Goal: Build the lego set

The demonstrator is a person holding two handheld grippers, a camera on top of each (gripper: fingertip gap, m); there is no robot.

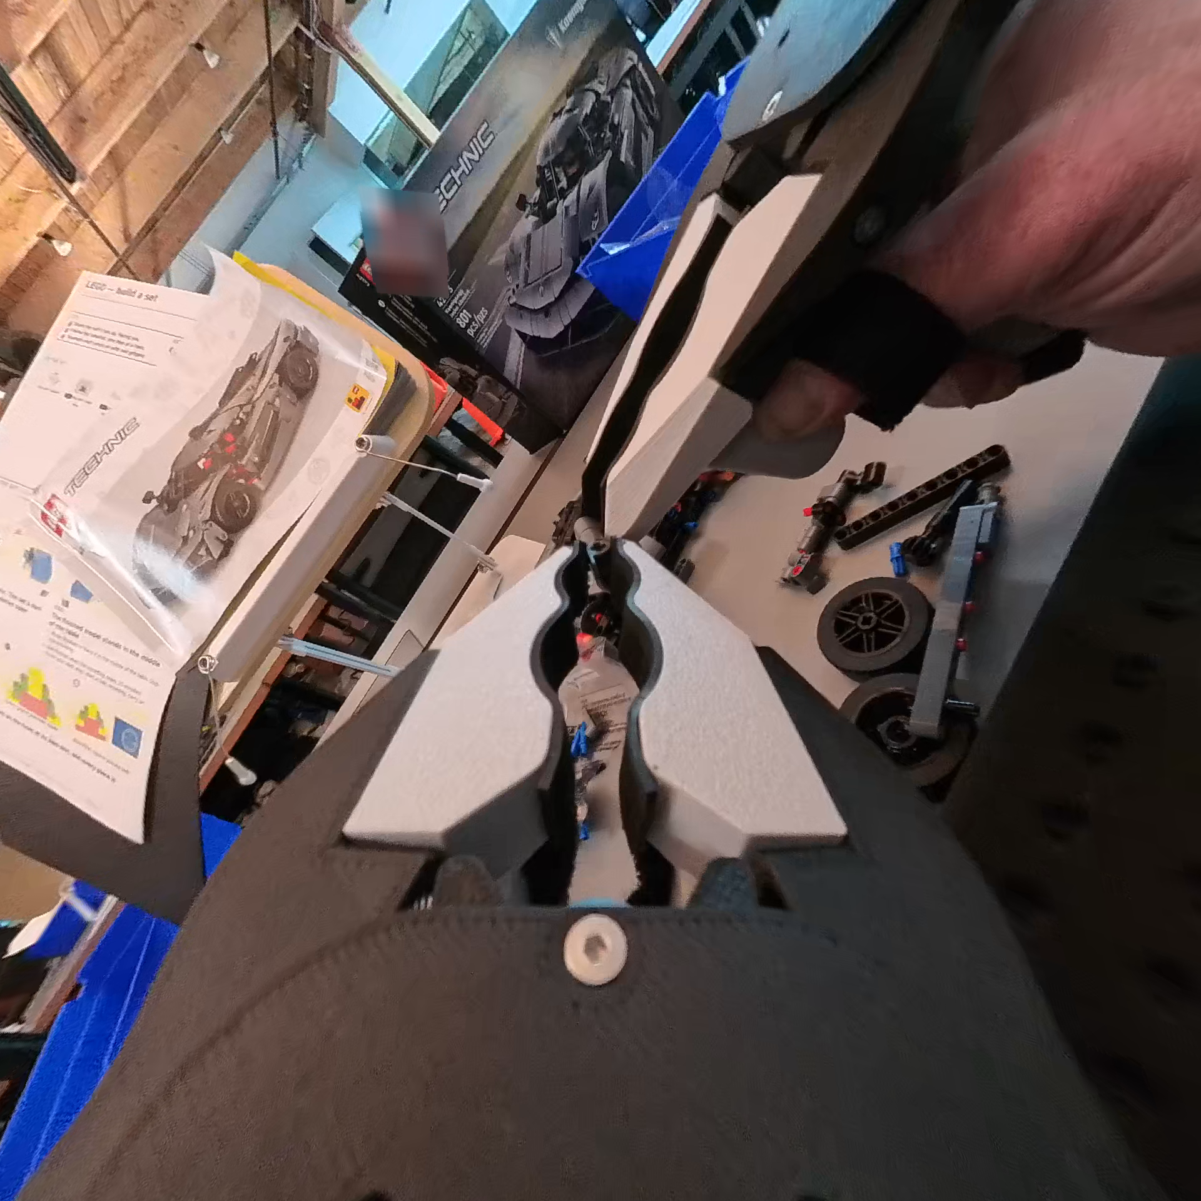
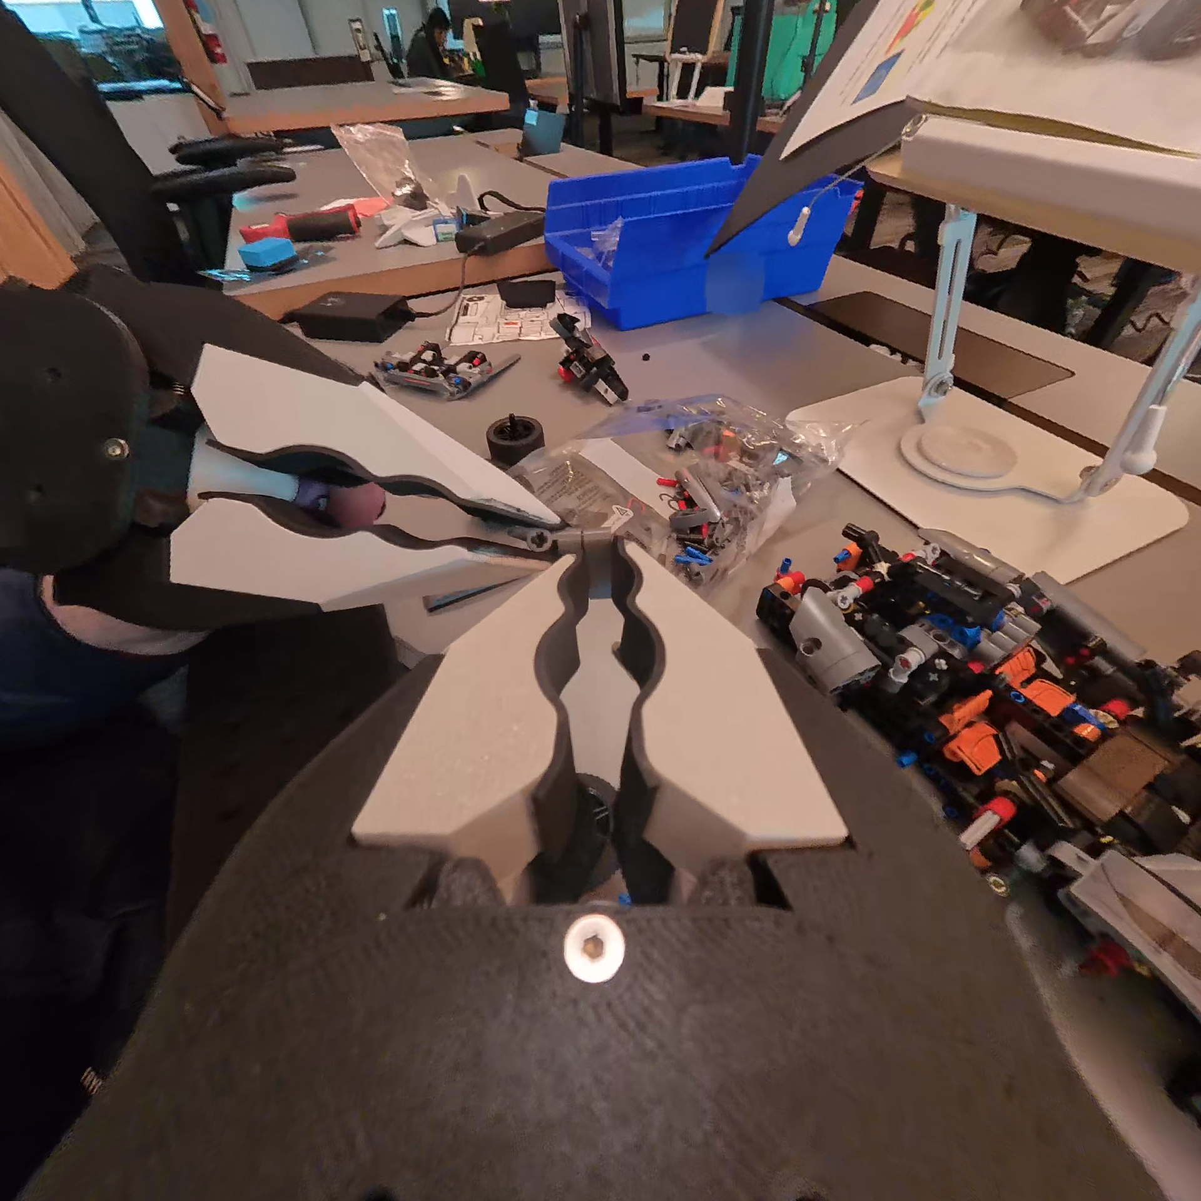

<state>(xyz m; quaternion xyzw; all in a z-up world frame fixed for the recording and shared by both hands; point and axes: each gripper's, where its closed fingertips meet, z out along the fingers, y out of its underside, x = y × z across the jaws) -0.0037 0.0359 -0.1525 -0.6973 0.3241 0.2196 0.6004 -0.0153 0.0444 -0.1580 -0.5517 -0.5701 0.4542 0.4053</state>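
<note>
Right gripper [image 2: 594, 552] clenched on small grey connector piece [image 2: 588, 537] at fingertips; left gripper [image 2: 551, 534] pinching same piece's axle end [image 2: 534, 538], tips meeting above table [image 2: 728, 364]; risk: misaligned push twists piece out, drops it into parts bag [image 2: 689, 481] just beyond; part-built car chassis [image 2: 962, 676] right; blue bin [image 2: 656, 240] far.

Place: shared workshop or lab space.
Near: grey surface [image 2: 715, 364] strewn with brick parts, blue parts bin [image 2: 650, 260].
Far: rows of desks [image 2: 364, 104], office chair [image 2: 214, 175], power tool [image 2: 305, 227].
Overhead: exposed wooden beams [image 1: 130, 130].
</note>
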